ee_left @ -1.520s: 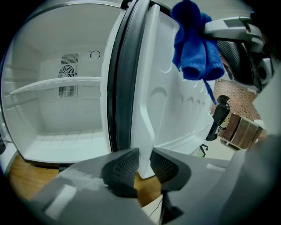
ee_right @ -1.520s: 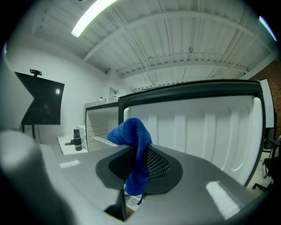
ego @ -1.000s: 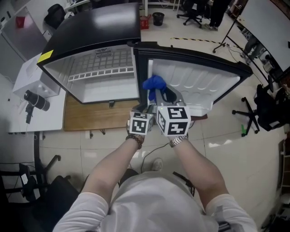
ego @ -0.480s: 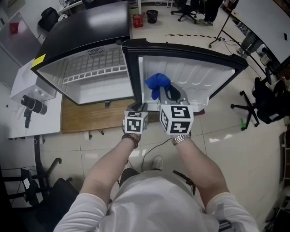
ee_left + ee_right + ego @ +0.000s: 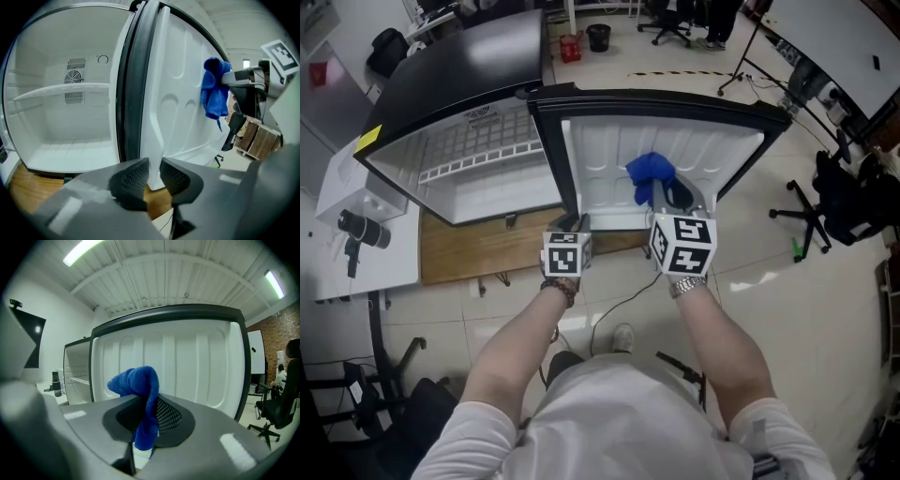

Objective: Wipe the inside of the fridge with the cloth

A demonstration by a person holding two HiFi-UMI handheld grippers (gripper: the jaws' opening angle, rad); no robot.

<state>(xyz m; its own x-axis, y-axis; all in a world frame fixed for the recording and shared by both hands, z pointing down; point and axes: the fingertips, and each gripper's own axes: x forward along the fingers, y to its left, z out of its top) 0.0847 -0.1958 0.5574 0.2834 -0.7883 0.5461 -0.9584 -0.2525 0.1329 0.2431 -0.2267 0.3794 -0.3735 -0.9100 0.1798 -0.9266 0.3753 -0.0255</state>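
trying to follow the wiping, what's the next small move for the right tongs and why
Probably ease the right tongs forward until the blue cloth they clamp presses flat on the door's inner panel. The cloth faces that panel but contact isn't clear yet, and the left tongs grip the door's edge, steadying it.

The fridge (image 5: 441, 94) stands on a wooden board (image 5: 459, 248), with its door (image 5: 712, 150) open to the right. The cloth (image 5: 650, 171), in the right gripper (image 5: 670, 199), is before the door's inner face. The left gripper (image 5: 574, 223) clamps the door's lower hinge-side corner.
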